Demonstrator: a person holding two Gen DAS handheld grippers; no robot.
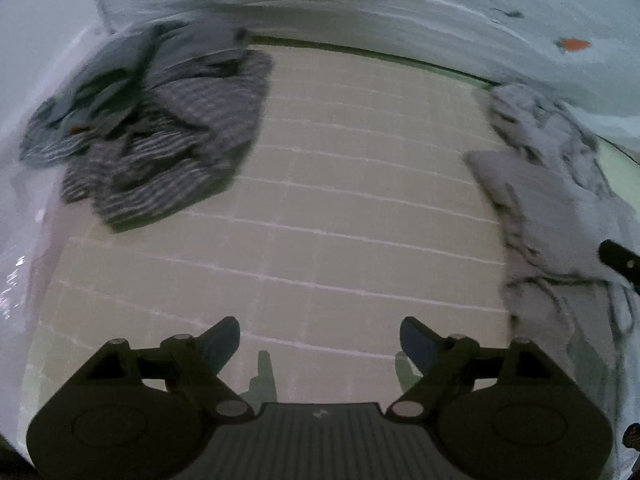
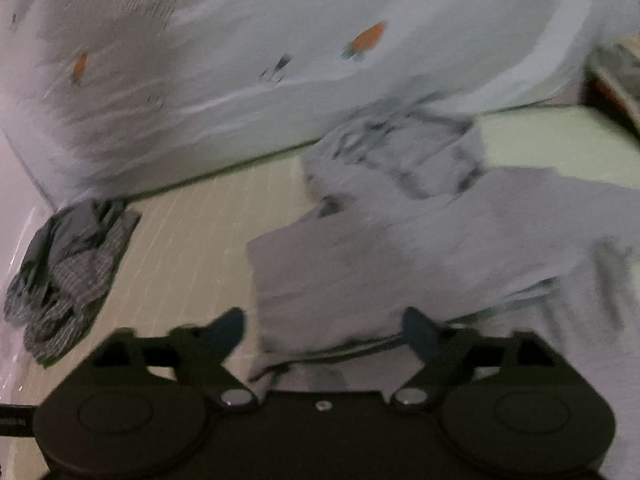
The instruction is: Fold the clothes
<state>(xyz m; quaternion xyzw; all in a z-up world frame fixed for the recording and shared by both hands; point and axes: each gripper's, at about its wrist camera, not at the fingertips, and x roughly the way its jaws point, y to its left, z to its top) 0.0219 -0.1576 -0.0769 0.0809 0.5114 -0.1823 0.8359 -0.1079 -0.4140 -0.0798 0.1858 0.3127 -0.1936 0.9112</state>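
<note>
We note a striped dark garment (image 1: 160,136) crumpled in a heap at the mat's far left; a pale grey garment (image 2: 400,248) lies rumpled, partly flat, at right.

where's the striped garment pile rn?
Striped pile sits far left on the mat in both wrist views, against the carrot-print bedding, well apart from the light grey clothes on the right.

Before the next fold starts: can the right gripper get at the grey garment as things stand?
Probably yes. The right gripper is open just above the grey garment, its near edge between the fingers, nothing over it.
</note>
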